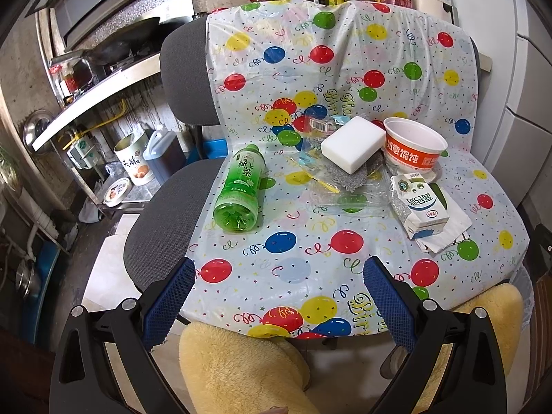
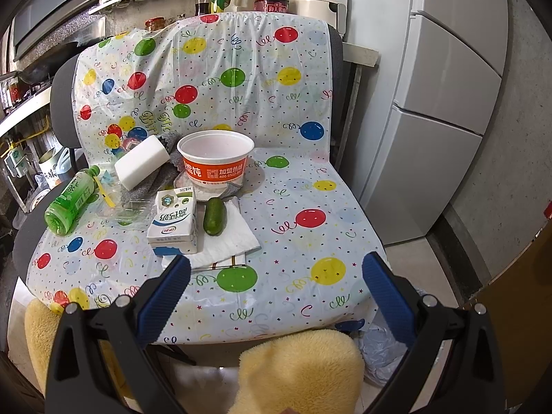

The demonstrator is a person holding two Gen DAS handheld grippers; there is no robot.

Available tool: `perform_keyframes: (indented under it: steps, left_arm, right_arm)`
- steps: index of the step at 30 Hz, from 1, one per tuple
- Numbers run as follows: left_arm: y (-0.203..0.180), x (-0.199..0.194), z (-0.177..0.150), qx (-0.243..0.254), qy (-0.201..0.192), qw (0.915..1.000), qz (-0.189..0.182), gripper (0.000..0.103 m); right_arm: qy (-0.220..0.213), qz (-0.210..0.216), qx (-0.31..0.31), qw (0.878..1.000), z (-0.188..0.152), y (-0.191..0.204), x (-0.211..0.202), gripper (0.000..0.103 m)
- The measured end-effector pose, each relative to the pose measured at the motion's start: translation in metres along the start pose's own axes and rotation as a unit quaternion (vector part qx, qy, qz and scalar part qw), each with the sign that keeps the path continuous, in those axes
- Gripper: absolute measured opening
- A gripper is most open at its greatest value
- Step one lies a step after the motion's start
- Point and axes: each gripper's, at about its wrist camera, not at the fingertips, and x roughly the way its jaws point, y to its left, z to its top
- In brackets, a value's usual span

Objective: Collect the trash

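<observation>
I see a pale cover (image 2: 293,207) printed with red, blue, green, yellow balloons. Ahead of my claws: green bottle (image 1: 239,188), white sponge (image 1: 352,143), orange-banded white bowl (image 2: 215,160), blue-white carton (image 2: 174,222), dark green cucumber (image 2: 214,215).

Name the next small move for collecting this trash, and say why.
Probably ease the left gripper forward toward the green tea bottle. Both grippers are open and hold nothing, the right gripper included, and the bottle lies on its side, apart from the clutter.
</observation>
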Motion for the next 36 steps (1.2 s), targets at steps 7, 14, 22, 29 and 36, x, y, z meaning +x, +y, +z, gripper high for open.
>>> perform_keyframes:
  steps: [7, 14, 22, 29, 36]
  left_arm:
    - [0.000, 0.000, 0.000, 0.001, 0.000, 1.0000, 0.000, 0.097]
    - [0.003, 0.000, 0.002, -0.003, 0.001, 1.0000, 0.003, 0.097]
    - [0.004, -0.001, 0.003, -0.003, 0.001, 1.0000, 0.003, 0.097]
    - [0.005, 0.004, 0.003, -0.004, 0.009, 0.9999, 0.007, 0.097]
    - [0.012, 0.043, -0.006, -0.021, 0.050, 0.9984, 0.016, 0.096]
  right_arm:
    - [0.000, -0.001, 0.000, 1.000, 0.000, -0.001, 0.000, 0.097]
    - [0.001, -0.001, 0.000, 1.000, 0.001, -0.001, 0.001, 0.097]
    - [0.001, -0.001, -0.001, 1.000, 0.001, -0.001, 0.001, 0.097]
    - [0.003, 0.003, -0.004, 1.000, 0.002, 0.002, 0.005, 0.097]
    - [0.009, 0.048, -0.003, 0.999, 0.003, 0.010, 0.035, 0.097]
